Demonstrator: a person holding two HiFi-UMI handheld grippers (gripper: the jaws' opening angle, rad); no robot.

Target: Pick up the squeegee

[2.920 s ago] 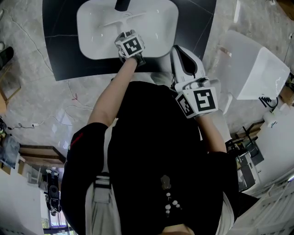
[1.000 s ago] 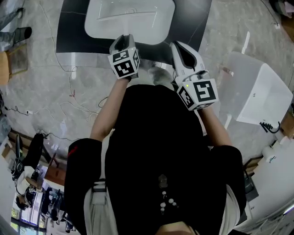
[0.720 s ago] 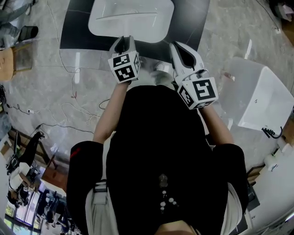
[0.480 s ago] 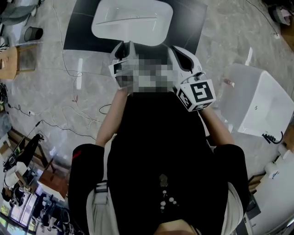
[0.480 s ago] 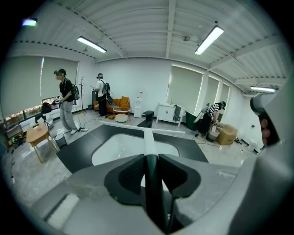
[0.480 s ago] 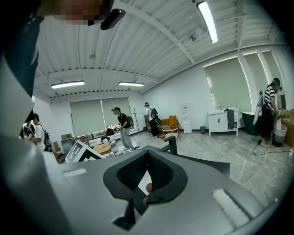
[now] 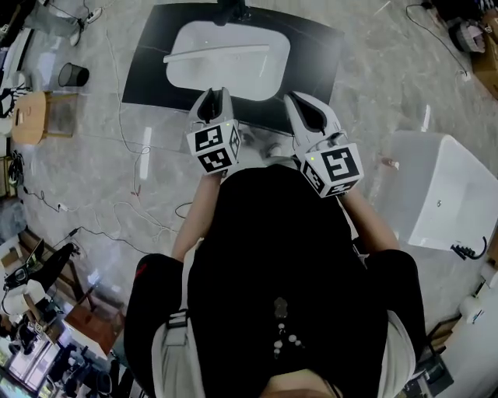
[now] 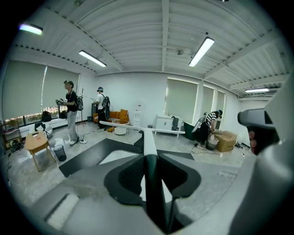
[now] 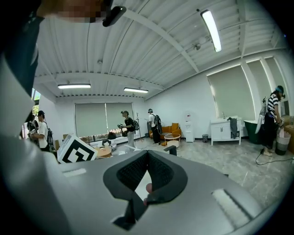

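The squeegee (image 7: 216,53) is white and T-shaped, and its blade hangs crosswise over the white basin (image 7: 280,74). In the left gripper view its handle (image 8: 147,142) runs straight out between the jaws, dark at the near end, white further out, with the blade at the far end. My left gripper (image 7: 216,95) is shut on that handle (image 8: 149,158), held up in front of the person's chest. My right gripper (image 7: 300,101) floats beside it to the right, apart from the squeegee. Its fingertips meet (image 9: 147,155) with nothing between them.
The basin sits in a black counter (image 7: 152,74) with a dark tap (image 7: 233,9) at the far side. A white tub (image 7: 440,190) stands at the right. Cables (image 7: 117,128), a black bin (image 7: 72,75) and a wooden stool (image 7: 27,116) lie left. People stand far off (image 8: 71,110).
The left gripper has lifted the squeegee out of the basin and risen with it. Both grippers have come up toward the head, and the basin now looks smaller and further below.
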